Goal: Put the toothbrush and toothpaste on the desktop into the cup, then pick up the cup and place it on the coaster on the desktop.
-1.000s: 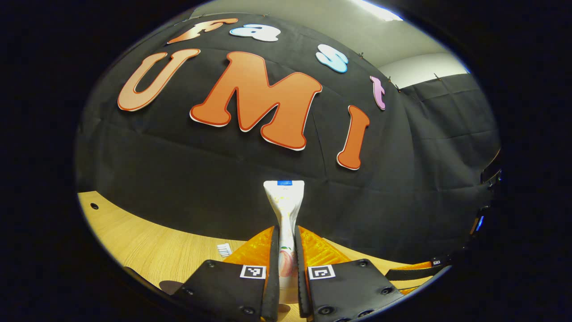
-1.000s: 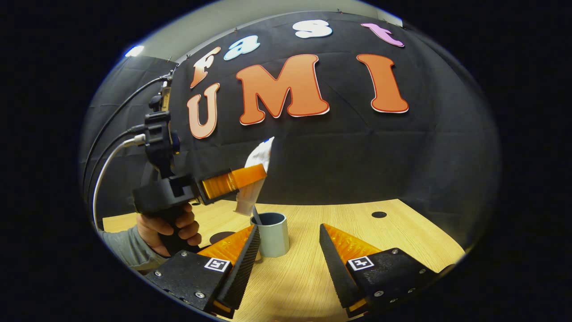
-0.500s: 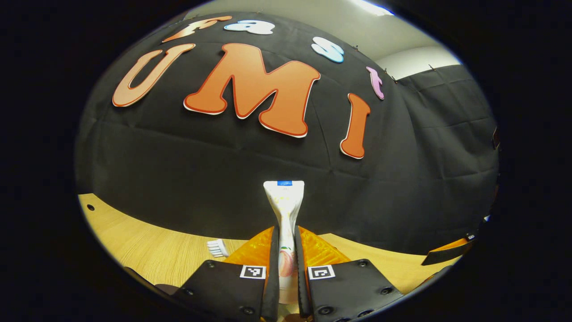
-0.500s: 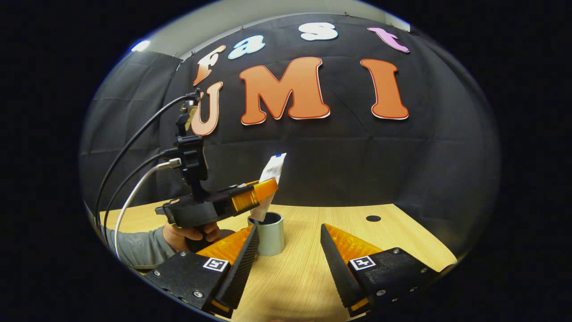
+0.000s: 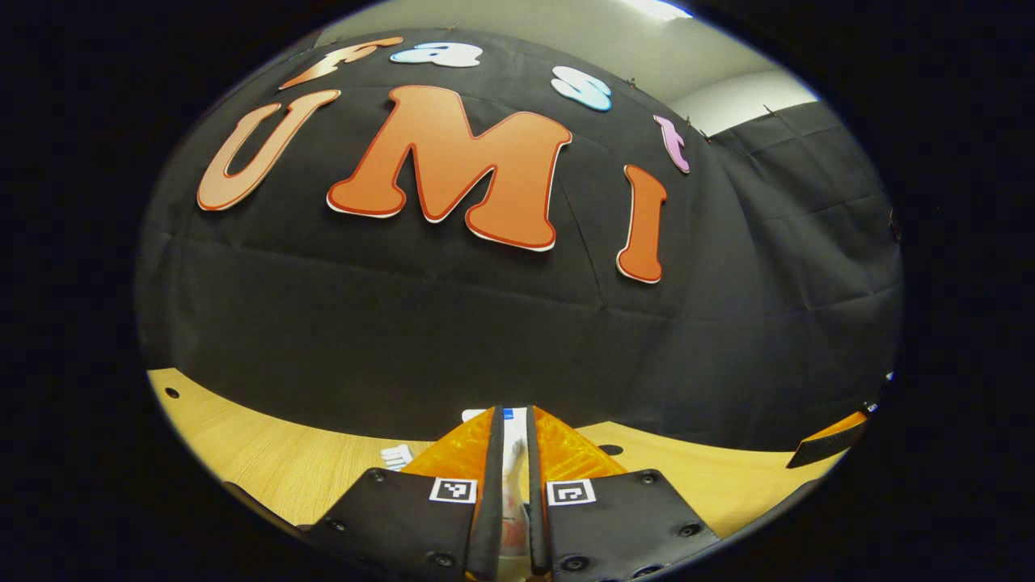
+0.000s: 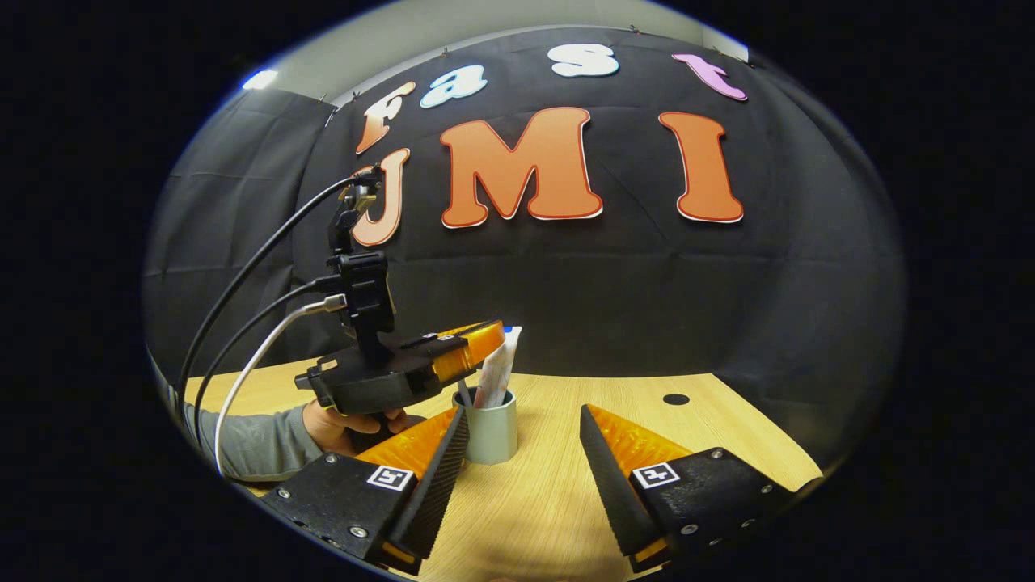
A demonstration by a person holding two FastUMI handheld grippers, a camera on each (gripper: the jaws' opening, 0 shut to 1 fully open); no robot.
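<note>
The wooden desktop (image 6: 558,501) runs across the lower part of both views, backed by the booth's black cloth wall (image 6: 647,291). A small dark hole (image 6: 675,398) marks the desktop's far right area in the right gripper view.

The left gripper (image 6: 493,333), seen from the right gripper view, is held level by a hand (image 6: 348,420) in a grey sleeve (image 6: 259,443), with cables (image 6: 242,323) trailing from its upper mount. Its fingertips sit directly over the cup (image 6: 488,427). In the left gripper view the left gripper (image 5: 509,453) has its fingers nearly together, with the toothpaste tube (image 5: 512,461) in the narrow slot between them; whether both fingers press on the tube cannot be told.

The right gripper (image 6: 521,453) stands wide apart at the jaws, holding nothing, low over the desktop, with the cup just beyond its left finger.

The cup, a pale grey cylinder, stands upright on the desktop. The toothpaste tube (image 6: 495,376) stands in it, tilted slightly, its upper end just beside the left gripper's tip. A thin dark toothbrush handle (image 6: 464,394) also rises from the cup. White toothbrush bristles (image 5: 396,457) show beside the left gripper's fingers in the left gripper view.
</note>
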